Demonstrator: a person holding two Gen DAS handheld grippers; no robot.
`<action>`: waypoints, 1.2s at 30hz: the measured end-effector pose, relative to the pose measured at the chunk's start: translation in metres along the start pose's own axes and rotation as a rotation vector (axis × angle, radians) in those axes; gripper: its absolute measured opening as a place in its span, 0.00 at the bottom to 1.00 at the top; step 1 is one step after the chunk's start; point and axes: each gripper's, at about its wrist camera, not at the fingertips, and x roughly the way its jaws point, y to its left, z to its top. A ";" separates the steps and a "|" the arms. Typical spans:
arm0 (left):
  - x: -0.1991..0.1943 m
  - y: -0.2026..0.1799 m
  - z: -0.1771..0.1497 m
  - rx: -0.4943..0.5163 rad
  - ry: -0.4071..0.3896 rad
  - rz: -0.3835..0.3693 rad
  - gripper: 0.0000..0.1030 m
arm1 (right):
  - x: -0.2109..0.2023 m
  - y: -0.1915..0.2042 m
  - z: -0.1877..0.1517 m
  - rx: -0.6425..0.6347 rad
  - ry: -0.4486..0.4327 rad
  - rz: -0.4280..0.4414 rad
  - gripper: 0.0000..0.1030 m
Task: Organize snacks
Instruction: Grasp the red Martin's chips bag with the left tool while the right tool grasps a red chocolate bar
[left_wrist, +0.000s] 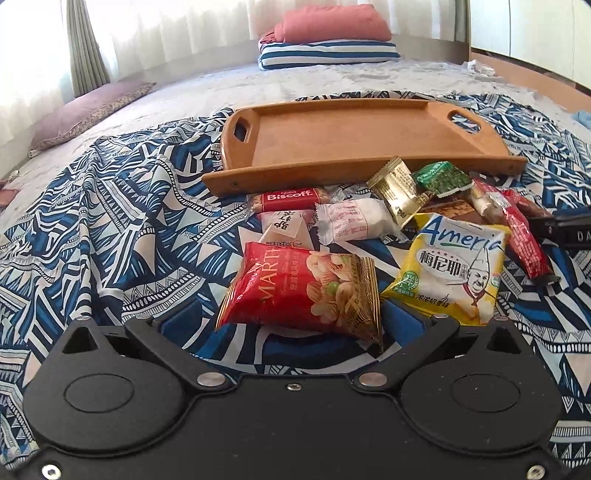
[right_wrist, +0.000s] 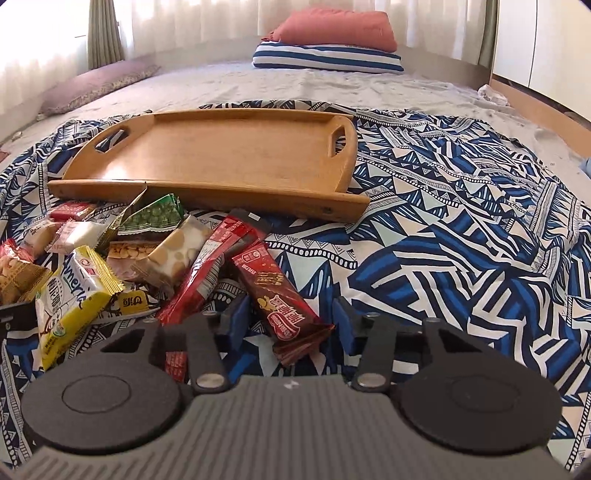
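Two grippers reach into a snack pile near the wooden tray (right_wrist: 221, 155).
The right gripper (right_wrist: 288, 317) stands part open around a brown bar packet (right_wrist: 284, 299), pads apart from it; the left gripper (left_wrist: 299, 325) brackets a red nut packet (left_wrist: 303, 291), its grip unclear.

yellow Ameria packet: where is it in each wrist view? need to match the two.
Left wrist: yellow Ameria packet sits right of centre, front face showing, just beyond the gripper's right finger, beside the red nut bag.
Right wrist: the same packet is at lower left, seen at an angle, left of the red stick packs.
Shared landmark: the wooden tray, nothing in it, lies behind the snack pile in both.
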 end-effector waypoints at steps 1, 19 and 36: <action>0.001 0.002 0.000 -0.018 0.000 -0.004 1.00 | -0.001 0.001 -0.002 -0.015 -0.007 -0.003 0.48; 0.002 0.009 0.001 -0.070 -0.074 -0.053 0.77 | -0.008 0.011 -0.002 -0.078 -0.027 -0.009 0.27; -0.043 0.028 0.036 -0.074 -0.219 -0.118 0.77 | -0.023 -0.001 0.020 0.044 -0.057 0.075 0.28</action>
